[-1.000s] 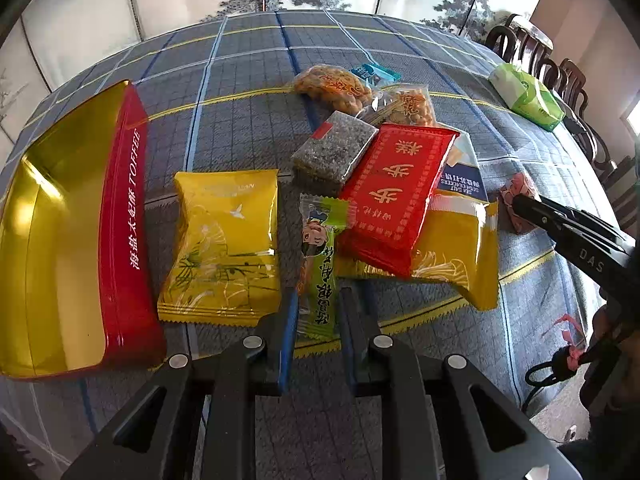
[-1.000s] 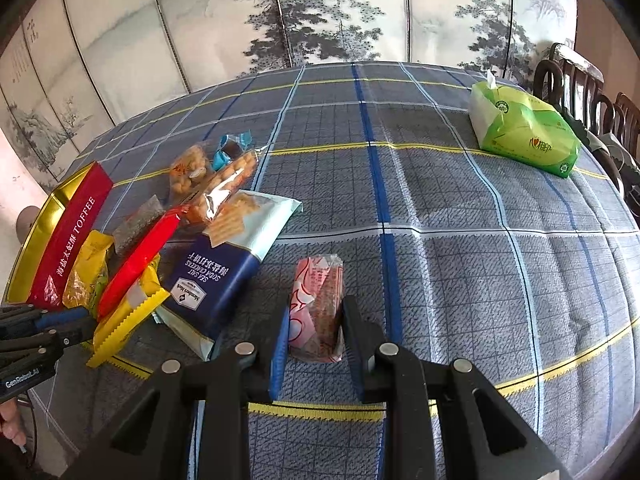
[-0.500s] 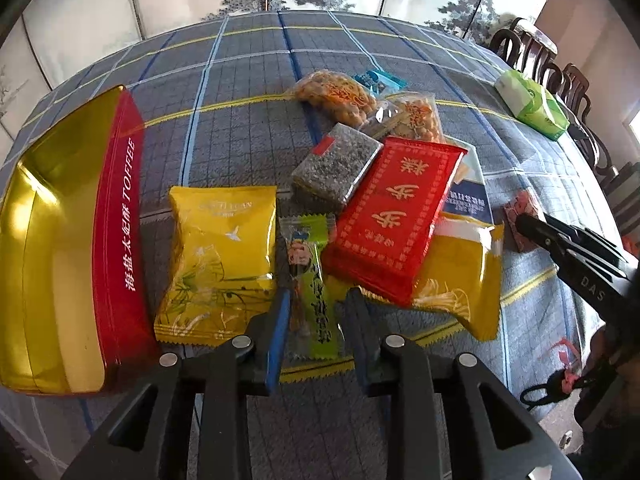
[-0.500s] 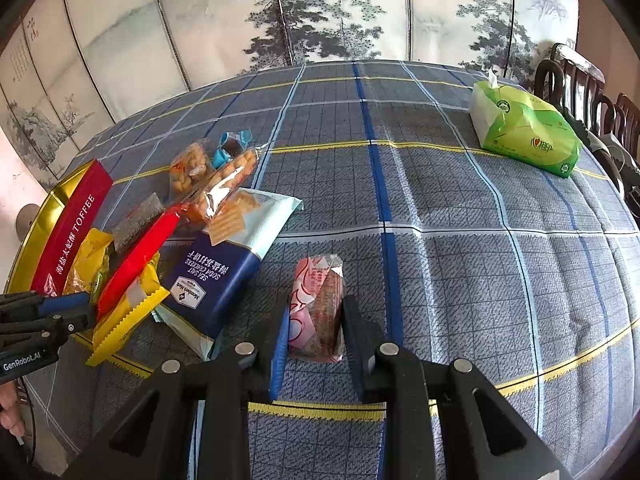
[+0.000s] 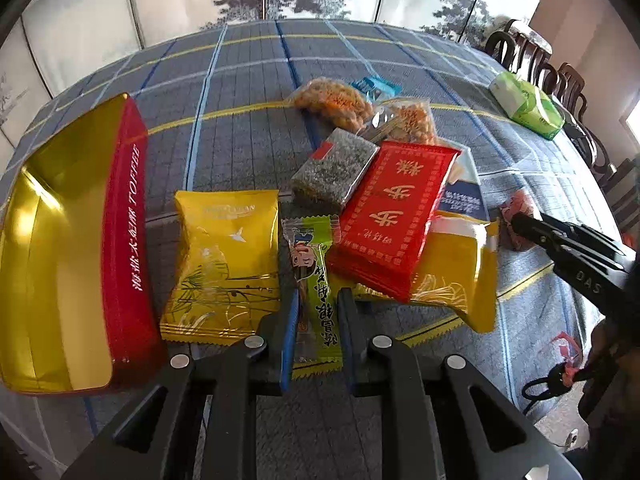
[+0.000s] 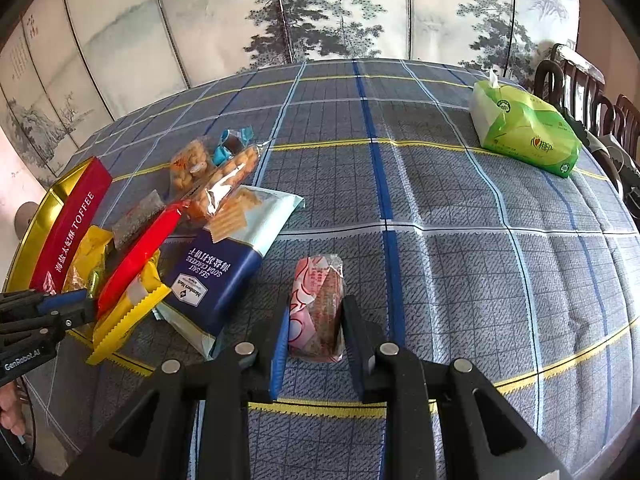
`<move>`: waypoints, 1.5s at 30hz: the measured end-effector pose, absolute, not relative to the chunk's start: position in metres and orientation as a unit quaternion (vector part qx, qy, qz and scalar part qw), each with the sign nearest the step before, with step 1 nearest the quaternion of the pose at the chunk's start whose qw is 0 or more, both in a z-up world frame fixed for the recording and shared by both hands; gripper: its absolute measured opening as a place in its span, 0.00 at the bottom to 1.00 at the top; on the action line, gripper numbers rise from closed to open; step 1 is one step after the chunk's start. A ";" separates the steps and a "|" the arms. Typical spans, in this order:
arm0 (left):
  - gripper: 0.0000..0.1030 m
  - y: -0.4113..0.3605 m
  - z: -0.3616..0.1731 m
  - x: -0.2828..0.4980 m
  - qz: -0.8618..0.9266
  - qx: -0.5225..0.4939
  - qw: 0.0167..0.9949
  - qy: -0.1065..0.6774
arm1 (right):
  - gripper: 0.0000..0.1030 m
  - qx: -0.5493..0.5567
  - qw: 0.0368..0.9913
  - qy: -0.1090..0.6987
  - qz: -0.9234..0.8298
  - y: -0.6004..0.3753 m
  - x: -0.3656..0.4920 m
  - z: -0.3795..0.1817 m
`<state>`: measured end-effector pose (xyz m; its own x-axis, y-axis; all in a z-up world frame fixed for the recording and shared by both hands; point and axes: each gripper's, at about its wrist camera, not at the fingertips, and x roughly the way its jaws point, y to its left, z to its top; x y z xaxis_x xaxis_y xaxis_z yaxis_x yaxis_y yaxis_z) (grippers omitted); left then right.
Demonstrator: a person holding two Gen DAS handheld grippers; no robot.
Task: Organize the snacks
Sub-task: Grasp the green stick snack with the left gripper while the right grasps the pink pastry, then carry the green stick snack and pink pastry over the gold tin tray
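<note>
The narrow green plastic snack packet printed with a cartoon figure (image 5: 316,292) lies on the blue-grey checked tablecloth (image 5: 248,148) and is clamped between the jaws of the left gripper (image 5: 316,320), which have just been closing on it. A flat yellow foil snack bag (image 5: 226,268) lies just beside it on the left, touching the open red-and-gold toffee tin (image 5: 124,240). A red rectangular foil packet (image 5: 394,222) overlaps a second yellow bag (image 5: 460,276) on the right. The pink-and-white wrapped snack bar (image 6: 318,304) is held between the closed jaws of the right gripper (image 6: 316,332), near a blue soda cracker bag (image 6: 224,268). A green tissue pack (image 6: 524,128) lies well apart.
</note>
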<state>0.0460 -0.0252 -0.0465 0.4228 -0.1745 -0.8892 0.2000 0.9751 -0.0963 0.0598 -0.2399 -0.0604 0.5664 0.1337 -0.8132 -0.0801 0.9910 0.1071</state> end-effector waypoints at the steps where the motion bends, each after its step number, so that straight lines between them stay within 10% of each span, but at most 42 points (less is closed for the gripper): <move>1: 0.16 -0.024 -0.044 0.044 -0.111 0.012 0.844 0.524 | 0.25 0.029 0.884 0.462 0.060 -0.240 0.060 -0.060; 23: 0.16 0.044 0.015 0.033 -0.053 -0.010 0.880 0.473 | 0.24 0.007 0.881 0.471 0.051 -0.233 0.060 -0.060; 45: 0.16 0.147 -0.040 0.039 0.049 -0.018 0.847 0.529 | 0.23 0.003 0.896 0.443 0.016 -0.230 0.059 -0.031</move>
<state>0.0391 0.1472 -0.0398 0.4356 0.0644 -0.8978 -0.1029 0.9945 0.0214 0.0588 -0.2299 -0.0307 0.6073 0.0317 -0.7939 -0.0265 0.9995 0.0196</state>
